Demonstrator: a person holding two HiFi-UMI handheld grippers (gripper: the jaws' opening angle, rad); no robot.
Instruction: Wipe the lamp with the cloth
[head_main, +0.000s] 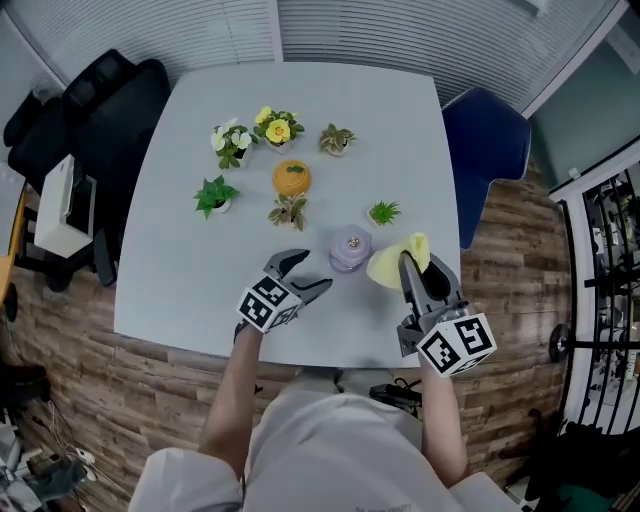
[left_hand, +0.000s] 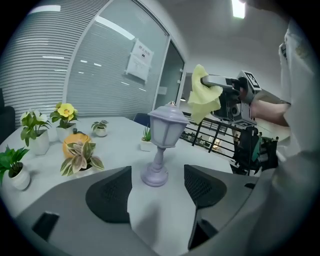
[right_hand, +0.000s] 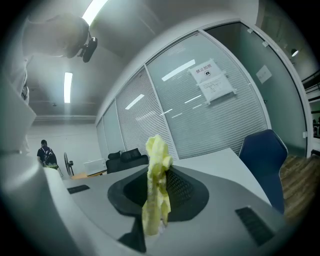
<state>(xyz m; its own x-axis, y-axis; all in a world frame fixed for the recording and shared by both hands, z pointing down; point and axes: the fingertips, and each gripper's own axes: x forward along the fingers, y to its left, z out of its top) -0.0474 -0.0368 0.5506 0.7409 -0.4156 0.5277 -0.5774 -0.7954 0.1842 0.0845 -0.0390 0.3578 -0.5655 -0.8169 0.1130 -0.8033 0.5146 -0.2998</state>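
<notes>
Right up close, my right gripper (head_main: 414, 268) is clamped tight on the yellow cloth (head_main: 392, 264). The right gripper view shows it pinched into a thin, bunched strip between the jaws, with the rest flopping out past the tips. My left gripper (left_hand: 157, 192) is wide open with nothing in it, jaws spread and lined up on the lamp (left_hand: 163, 145).

The lamp is a little lilac lantern on a thin stem. It stands upright on the grey table (head_main: 190, 290), just ahead of the left jaws and not touching them. The cloth hangs just beside it on the right, near the lantern head; I can't tell whether it touches yet. I'd say the wiping proper hasn't begun.

Here's my worry: the lamp is top-heavy on a small foot, and nothing is steadying it. A sideways swipe with the cloth could tip it straight over. The left jaws ought to close on the stem or base first, gently, because a hard nudge from them would topple it just as well.

Second risk: only a narrow bunch of cloth is gripped, so a dragging stroke could pull it free, or the bare jaw could scrape the lamp.

Then the neighbours. A spiky green plant (head_main: 383, 212) and a striped-leaf plant (head_main: 289, 212) sit near the lamp, with an orange pumpkin pot (head_main: 291, 177) behind them — a wide swing could clip any of them.
</notes>
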